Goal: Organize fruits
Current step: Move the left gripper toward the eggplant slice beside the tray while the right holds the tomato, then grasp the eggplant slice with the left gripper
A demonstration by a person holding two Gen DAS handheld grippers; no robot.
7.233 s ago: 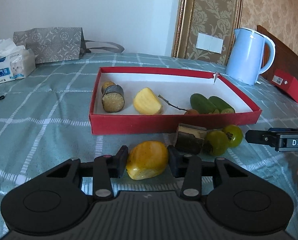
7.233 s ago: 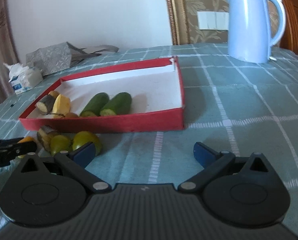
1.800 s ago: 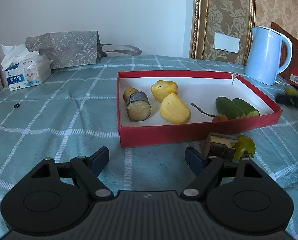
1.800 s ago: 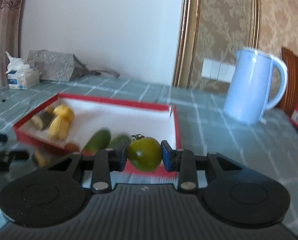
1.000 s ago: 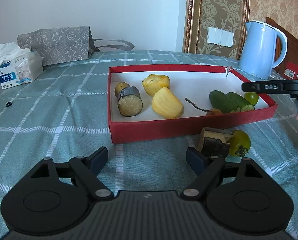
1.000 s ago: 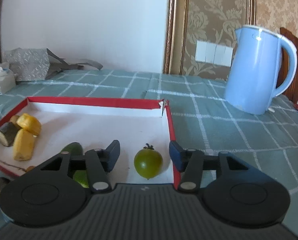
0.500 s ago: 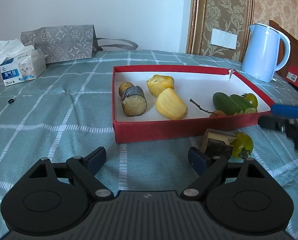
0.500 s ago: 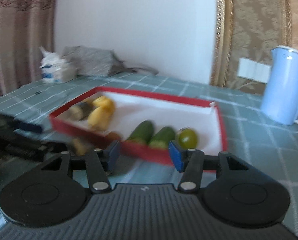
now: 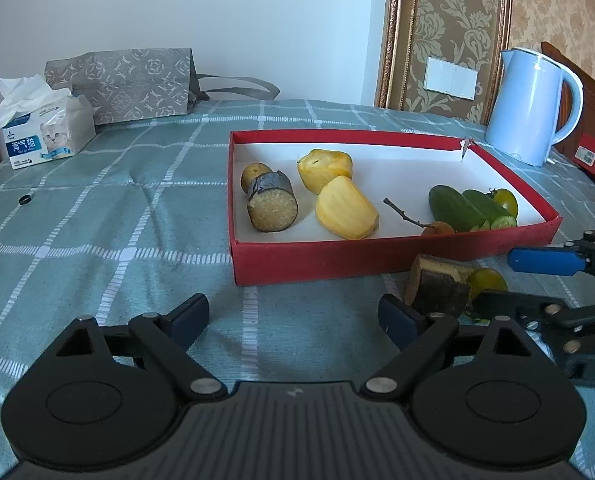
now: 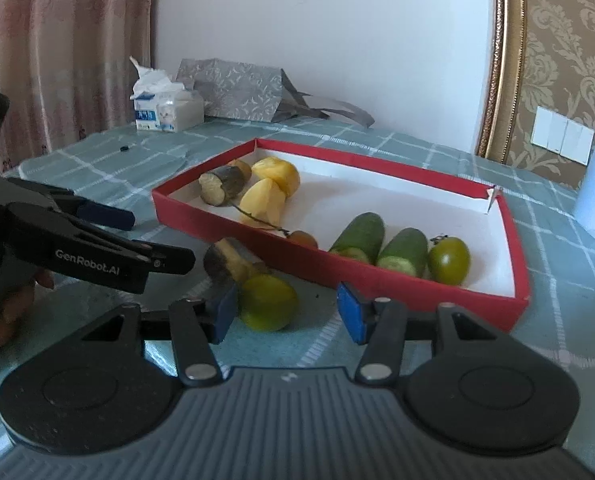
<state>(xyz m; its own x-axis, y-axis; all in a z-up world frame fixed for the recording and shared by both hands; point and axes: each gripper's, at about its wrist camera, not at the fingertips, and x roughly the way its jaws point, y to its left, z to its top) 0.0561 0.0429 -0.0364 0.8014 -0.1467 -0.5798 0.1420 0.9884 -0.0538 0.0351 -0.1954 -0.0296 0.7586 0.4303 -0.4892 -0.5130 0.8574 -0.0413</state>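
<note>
I am working in a lived-in home room. A checked green tablecloth (image 9: 97,240) covers the table, gold damask wallpaper (image 9: 449,20) sits in a gilt frame beside a plain white wall, and a pink patterned curtain (image 10: 57,40) hangs at the side. A pale blue electric kettle (image 9: 531,106), a tissue box (image 9: 45,136) and a grey gift bag (image 9: 129,80) stand about.

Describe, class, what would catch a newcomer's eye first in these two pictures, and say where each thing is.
The shallow red cardboard box with a white inside sits mid-table on the green checked cloth, holding yellow fruit pieces, two cucumber halves and a green tomato. Just outside its near wall, the open right gripper brackets a second green tomato beside a brown sugarcane chunk. A pale blue kettle stands behind the box.
</note>
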